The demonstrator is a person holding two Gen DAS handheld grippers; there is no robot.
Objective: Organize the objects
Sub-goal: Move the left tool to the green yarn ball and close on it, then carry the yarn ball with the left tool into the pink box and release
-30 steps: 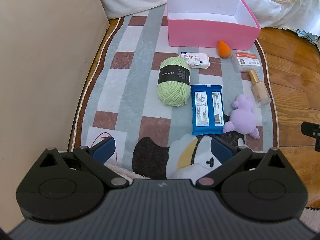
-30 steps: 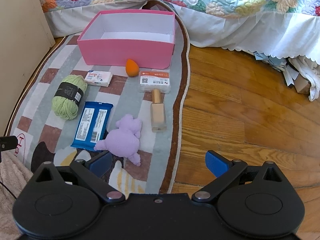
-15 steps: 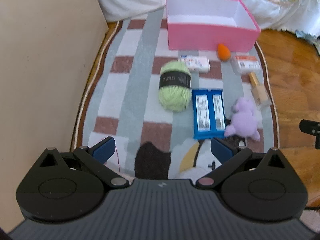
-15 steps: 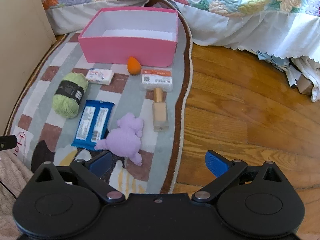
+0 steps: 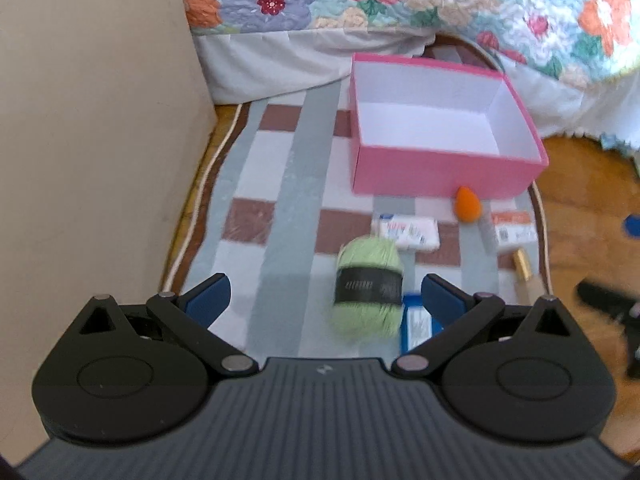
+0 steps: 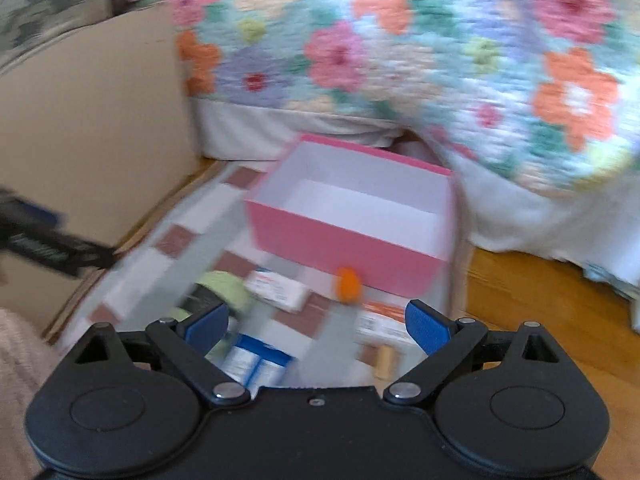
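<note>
Our left gripper (image 5: pixel 324 298) is spread and empty, the yarn (image 5: pixel 369 288) between its fingers, the pink box (image 5: pixel 436 170) ahead. Only our right gripper (image 6: pixel 316 324), closing on nothing, shows a pink sleeve (image 6: pixel 16 356) leftward.

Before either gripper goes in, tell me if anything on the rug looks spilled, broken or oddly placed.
Nothing looks spilled or damaged. The open pink cardboard box stands upright and holds nothing, while the green yarn ball, orange teardrop sponge and white tissue pack lie loose on the striped rug in front of it.
</note>
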